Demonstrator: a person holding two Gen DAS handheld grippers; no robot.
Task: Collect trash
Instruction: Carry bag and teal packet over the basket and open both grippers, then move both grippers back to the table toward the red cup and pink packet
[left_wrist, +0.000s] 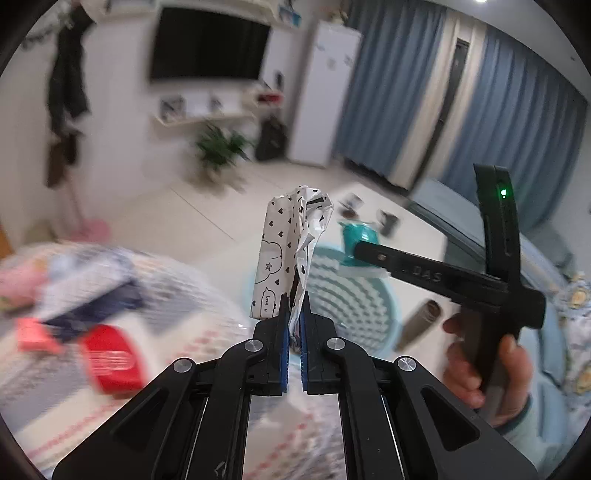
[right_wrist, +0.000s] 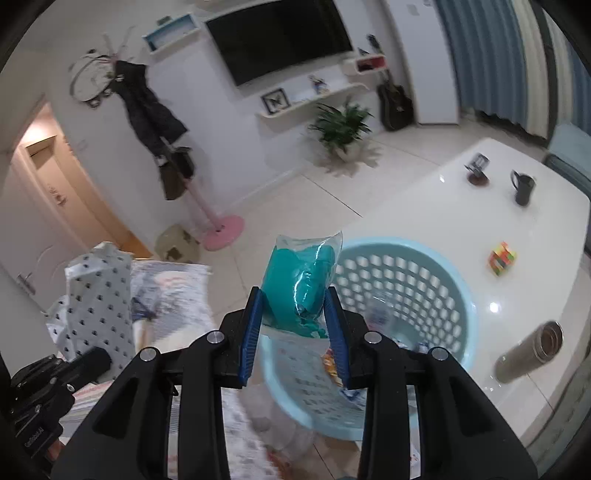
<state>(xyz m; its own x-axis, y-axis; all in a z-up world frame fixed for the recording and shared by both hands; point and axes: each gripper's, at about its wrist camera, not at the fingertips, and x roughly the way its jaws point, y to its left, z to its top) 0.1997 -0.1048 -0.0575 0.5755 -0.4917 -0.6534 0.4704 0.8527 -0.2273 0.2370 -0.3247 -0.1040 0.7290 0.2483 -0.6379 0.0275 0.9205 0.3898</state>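
Observation:
My left gripper (left_wrist: 294, 299) is shut on a crumpled white wrapper with black hearts (left_wrist: 284, 251), held upright in the air; it also shows at the left of the right wrist view (right_wrist: 99, 295). My right gripper (right_wrist: 294, 302) is shut on a teal packet in clear plastic (right_wrist: 303, 277), held at the near rim of a light blue perforated basket (right_wrist: 413, 280). In the left wrist view the right gripper (left_wrist: 364, 254) holds the teal packet (left_wrist: 356, 236) above the basket (left_wrist: 351, 302). The basket holds a few wrappers.
The basket stands on a white table (right_wrist: 480, 206) with a steel flask lying down (right_wrist: 528, 356), a colourful cube (right_wrist: 502, 258), a black mug (right_wrist: 522, 188) and a small frame. A patterned cloth with a red packet (left_wrist: 110, 360) lies at left. A coat stand and a plant stand farther back.

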